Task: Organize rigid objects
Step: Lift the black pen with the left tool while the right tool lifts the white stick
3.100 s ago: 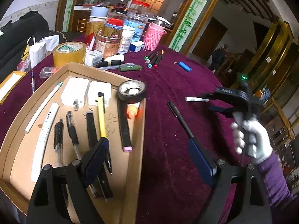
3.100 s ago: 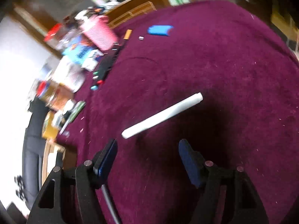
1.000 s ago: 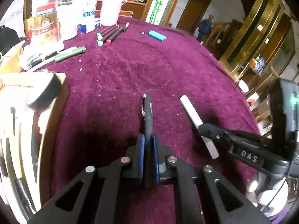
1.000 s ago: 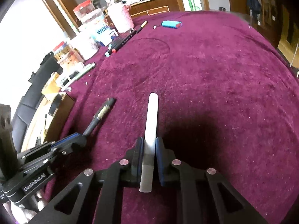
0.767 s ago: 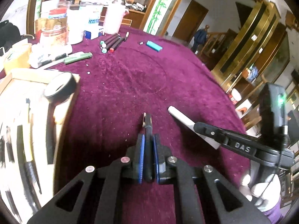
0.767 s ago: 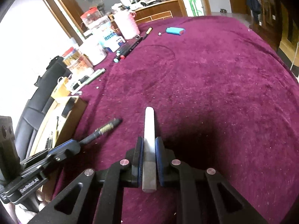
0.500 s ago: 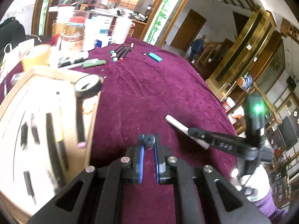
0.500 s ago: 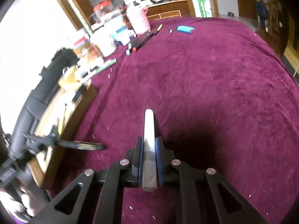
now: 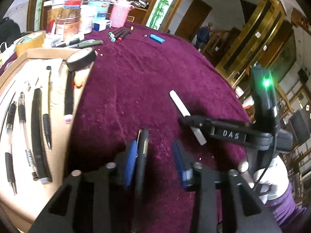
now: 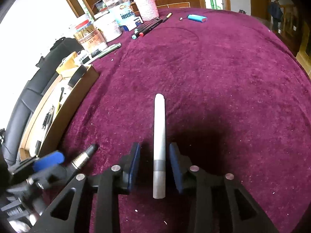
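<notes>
Tongs both just opened. My left tongs [image 9: 155,155] stand partly open, the black pen [image 9: 142,151] between the pads, leaning on the left pad and clear of the right one. My right tongs [image 10: 154,163] are partly open too; the white stick [image 10: 159,136] lies between the pads on the bench [image 10: 223,68], touching neither. One box [image 9: 64,136] sits just left. Four markers [image 10: 147,27] and one blue lighter [image 10: 197,18] lie far off.

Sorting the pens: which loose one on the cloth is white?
The white pen lying between the right gripper's open jaws; the black pen at the left gripper is dark.
</notes>
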Demonstrator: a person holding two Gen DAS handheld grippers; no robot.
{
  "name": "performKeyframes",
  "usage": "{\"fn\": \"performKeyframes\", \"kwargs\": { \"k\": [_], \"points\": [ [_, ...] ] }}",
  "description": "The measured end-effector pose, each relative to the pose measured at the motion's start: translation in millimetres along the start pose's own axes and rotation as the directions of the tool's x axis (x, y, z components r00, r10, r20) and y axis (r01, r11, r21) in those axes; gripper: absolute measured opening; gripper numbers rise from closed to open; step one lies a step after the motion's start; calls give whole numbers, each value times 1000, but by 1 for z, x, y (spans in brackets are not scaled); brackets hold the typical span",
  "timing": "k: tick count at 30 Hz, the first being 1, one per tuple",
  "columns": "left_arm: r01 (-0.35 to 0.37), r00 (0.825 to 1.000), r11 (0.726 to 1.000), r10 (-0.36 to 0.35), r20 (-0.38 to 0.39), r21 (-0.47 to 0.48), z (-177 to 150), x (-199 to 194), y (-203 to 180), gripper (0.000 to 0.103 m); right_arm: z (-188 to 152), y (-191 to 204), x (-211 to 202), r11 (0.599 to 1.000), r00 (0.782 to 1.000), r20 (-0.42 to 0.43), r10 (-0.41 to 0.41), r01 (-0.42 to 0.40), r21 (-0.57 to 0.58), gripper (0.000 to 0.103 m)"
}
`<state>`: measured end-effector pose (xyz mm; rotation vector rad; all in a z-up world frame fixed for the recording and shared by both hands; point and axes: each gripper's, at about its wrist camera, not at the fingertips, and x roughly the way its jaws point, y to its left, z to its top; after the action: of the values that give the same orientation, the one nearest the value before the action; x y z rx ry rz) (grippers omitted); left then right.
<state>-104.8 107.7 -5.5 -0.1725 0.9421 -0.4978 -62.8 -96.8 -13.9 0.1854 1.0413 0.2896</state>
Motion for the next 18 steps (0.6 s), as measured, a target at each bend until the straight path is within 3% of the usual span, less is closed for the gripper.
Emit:
{"fn": "performKeyframes", "kwargs": {
  "k": [4, 8, 10, 12, 13, 18],
  "points": [
    [-39, 998, 996, 42, -46, 78, -5, 12, -11, 41, 0, 5, 1, 1000, 1000, 3, 6, -5, -22, 37],
    [-120, 987, 979, 136, -86, 162, -12, 30, -21, 40, 4, 15, 9, 996, 999, 2, -52, 52, -76, 37],
    [-170, 981, 964, 186, -61, 203, -15, 32, -27, 26, 5, 21, 14, 989, 996, 10, -87, 88, -119, 37],
    [-152, 984, 972, 166, -64, 180, -12, 31, -21, 11, 6, 25, 16, 979, 991, 27, -133, 136, -150, 27],
    [-120, 989, 982, 131, -74, 143, -10, 29, -14, 11, 7, 23, 16, 980, 991, 30, -130, 133, -147, 14],
    [-85, 996, 992, 88, -29, 88, -7, 10, -2, 10, 6, 4, 4, 996, 997, 48, -58, 61, -59, 13]
  ]
}}
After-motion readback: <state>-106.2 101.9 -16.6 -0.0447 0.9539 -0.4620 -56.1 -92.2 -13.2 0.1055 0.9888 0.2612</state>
